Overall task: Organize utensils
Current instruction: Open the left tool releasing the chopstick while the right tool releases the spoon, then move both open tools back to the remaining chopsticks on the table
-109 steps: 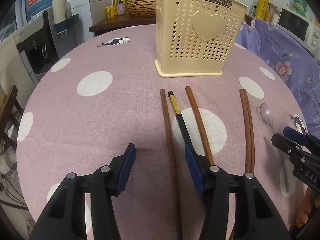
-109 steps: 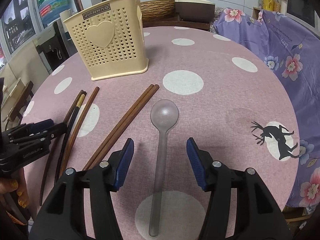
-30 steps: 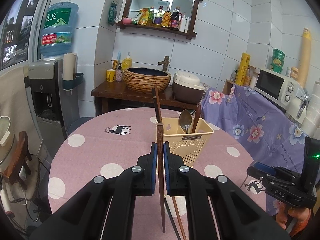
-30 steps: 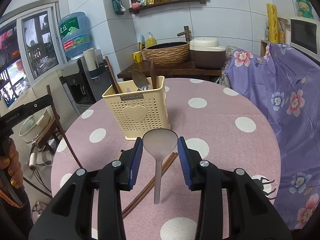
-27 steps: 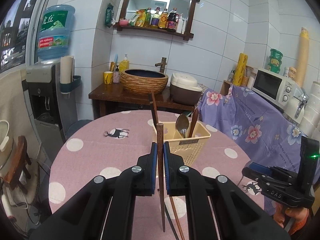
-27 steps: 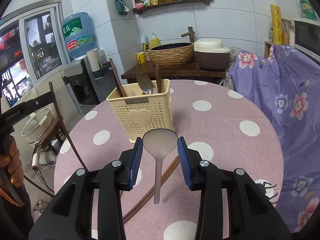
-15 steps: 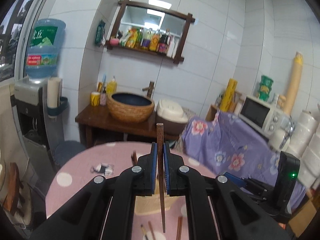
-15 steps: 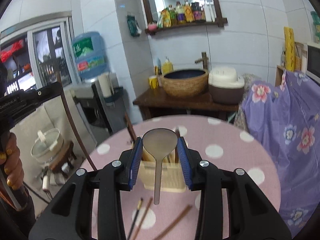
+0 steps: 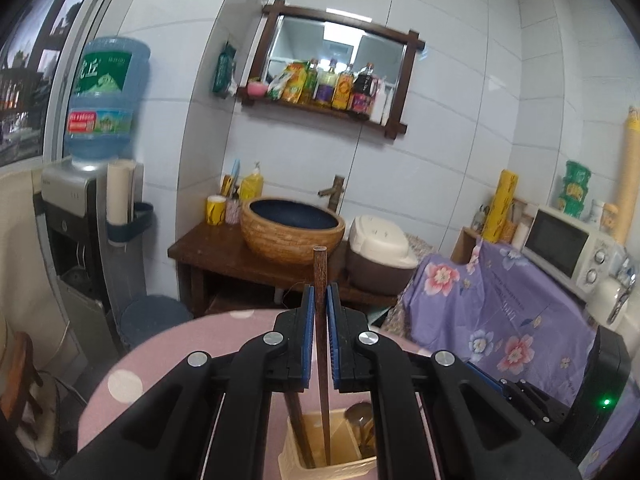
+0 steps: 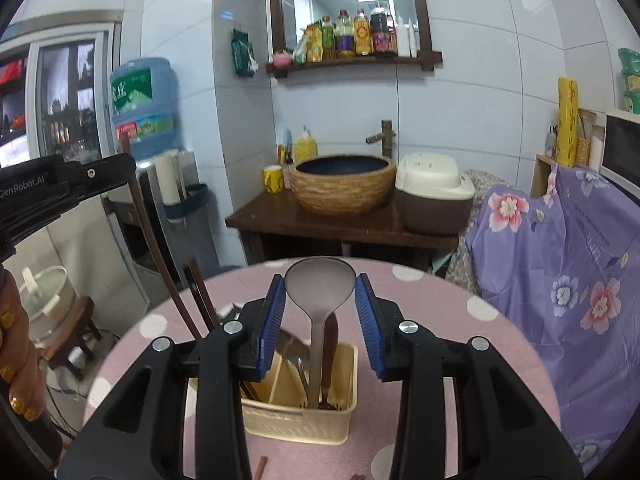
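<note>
Black plastic tongs with blue pads fill the bottom of both views. The left tongs are clamped tight on a dark brown wooden chopstick, which stands upright between the pads, its squared top poking up above them and its lower end hanging down into the open top of the cream holder right below. That holder already has another brown stick and a spoon in it.

The right tongs are pinched on a grey, see-through plastic spoon. The pads press on either side of the round bowl, bowl up, and the thin handle drops straight down into the holder's right-hand compartment. Hard to say if the tip touches the bottom. You can see a thin divider inside, plus a metal spoon and a dark handle already standing in there, and two brown sticks leaning out of the left side.

The holder sits on a round worktop covered in a pink cloth with white dots. A chopstick end shows on the cloth at the bottom edge.

Off to the left of the right view, a hand grips the other tool.

Further back there's a woven basin on a dark wooden stand, a rice cooker beside it, and a water dispenser at the left.
</note>
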`<state>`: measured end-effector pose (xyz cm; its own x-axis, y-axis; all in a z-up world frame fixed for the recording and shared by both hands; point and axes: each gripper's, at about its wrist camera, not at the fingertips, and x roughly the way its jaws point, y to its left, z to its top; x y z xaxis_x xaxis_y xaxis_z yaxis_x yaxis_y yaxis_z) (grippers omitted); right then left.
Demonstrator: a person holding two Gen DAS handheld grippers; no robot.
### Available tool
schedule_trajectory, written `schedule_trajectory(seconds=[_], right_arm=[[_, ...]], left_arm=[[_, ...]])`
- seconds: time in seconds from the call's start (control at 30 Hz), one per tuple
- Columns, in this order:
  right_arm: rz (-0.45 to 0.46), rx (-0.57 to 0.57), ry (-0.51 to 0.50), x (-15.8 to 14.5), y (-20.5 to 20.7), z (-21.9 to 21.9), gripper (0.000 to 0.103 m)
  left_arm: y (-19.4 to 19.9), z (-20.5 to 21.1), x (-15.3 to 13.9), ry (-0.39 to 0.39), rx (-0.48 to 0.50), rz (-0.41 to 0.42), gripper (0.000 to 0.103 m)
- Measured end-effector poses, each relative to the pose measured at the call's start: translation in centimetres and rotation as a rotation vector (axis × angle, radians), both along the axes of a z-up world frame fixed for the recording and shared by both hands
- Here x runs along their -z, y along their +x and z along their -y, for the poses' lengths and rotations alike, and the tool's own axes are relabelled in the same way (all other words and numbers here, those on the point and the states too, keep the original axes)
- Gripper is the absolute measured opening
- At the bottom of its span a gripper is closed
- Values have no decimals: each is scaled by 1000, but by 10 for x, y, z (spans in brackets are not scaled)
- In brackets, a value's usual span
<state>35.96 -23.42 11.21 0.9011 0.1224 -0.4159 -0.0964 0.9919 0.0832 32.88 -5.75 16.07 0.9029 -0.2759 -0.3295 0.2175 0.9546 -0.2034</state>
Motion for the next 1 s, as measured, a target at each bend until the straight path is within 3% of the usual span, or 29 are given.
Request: schedule_trajectory(seconds=[0.2, 0.33, 0.4, 0.53, 0.67, 0.7, 0.77, 0.8, 0.83, 1.0], right_arm=[[-48, 19, -72, 52, 2, -11, 37], [-51, 33, -96, 71, 1, -13, 37], [-63, 30, -103, 76, 1, -15, 36], [-56, 30, -94, 80, 0, -15, 36], [-31, 38, -71, 76, -12, -9, 50], [-23, 46, -73, 75, -17, -8, 50], [-22, 57, -71, 74, -26, -3, 50], [-31, 61, -61, 75, -33, 1, 50], [-46, 64, -55, 77, -38, 3, 50], [-215, 64, -35, 108, -73, 14, 63]], left_arm=[[4, 5, 51, 23, 18, -81, 8], [6, 7, 76, 52, 8, -106, 8], [5, 8, 82, 77, 7, -107, 7], [9, 3, 84, 54, 15, -138, 6], [2, 2, 82, 61, 42, -140, 8], [-2, 2, 83, 66, 41, -136, 12], [-13, -1, 84, 64, 38, -127, 33], [-20, -4, 85, 58, 36, -126, 49], [-26, -6, 87, 56, 35, -131, 55], [-53, -16, 118, 101, 39, -232, 63]])
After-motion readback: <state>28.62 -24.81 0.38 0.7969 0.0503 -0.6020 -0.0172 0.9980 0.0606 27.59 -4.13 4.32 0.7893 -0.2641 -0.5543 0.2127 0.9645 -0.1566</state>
